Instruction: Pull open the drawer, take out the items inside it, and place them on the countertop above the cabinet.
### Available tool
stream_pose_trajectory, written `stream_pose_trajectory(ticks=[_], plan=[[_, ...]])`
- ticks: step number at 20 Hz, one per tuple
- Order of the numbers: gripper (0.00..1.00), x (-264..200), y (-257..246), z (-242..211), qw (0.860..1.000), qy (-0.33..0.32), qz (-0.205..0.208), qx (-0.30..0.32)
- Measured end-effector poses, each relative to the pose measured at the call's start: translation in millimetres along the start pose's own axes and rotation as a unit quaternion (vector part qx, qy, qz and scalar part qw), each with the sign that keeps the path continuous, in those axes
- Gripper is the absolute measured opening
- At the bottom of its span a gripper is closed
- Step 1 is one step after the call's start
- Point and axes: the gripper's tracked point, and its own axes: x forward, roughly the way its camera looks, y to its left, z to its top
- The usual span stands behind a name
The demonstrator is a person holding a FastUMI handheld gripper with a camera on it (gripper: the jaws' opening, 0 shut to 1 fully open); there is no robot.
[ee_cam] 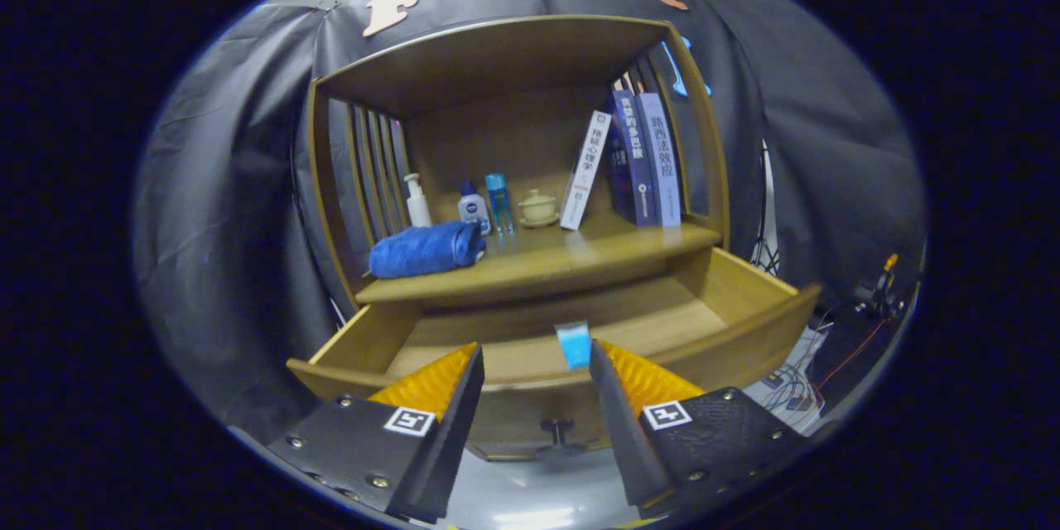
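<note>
gripper view shows us the gripper (534, 364) hanging over the front edge of the pulled-out drawer (745, 339), its two fingers spread wide apart and pinching nothing. we see a small blue item (573, 344) standing inside the drawer near its front edge, just beside the tip of the right finger (633, 377) and on the gap side of it; we cannot tell whether it touches that finger. the left finger (435, 381) sits well apart from it. the drawer knob (559, 431) shows below, between the fingers.

on the countertop (580, 252) above the drawer, a rolled blue towel (426, 248) lies at the left front corner. behind it stand a white pump bottle (417, 200), a small white and blue bottle (473, 207), and a clear blue bottle (499, 203). a lidded cup on a saucer (538, 208) sits near the back edge at the middle. a white book (586, 170) leans toward the dark books (646, 157) that stand at the right edge. a bare stretch of countertop lies along the front edge, right of the towel.
</note>
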Motion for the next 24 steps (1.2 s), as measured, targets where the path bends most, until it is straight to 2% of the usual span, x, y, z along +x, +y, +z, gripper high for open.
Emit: stream_pose_trajectory(ticks=[3,8,11,12,16,18,24], plan=[[0.76,37,-8,10,0.998,0.051,-0.03,0.011],[0.77,95,-19,-11,0.984,0.167,-0.061,0.028],[0.77,118,-27,-44,0.965,0.244,-0.081,0.046],[0.71,122,-26,-53,0.96,0.268,-0.08,0.034],[0.7,132,-35,-84,0.938,0.334,-0.089,-0.016],[0.7,130,-42,-98,0.922,0.371,-0.102,-0.03],[0.7,133,-52,-111,0.897,0.425,-0.108,-0.052]])
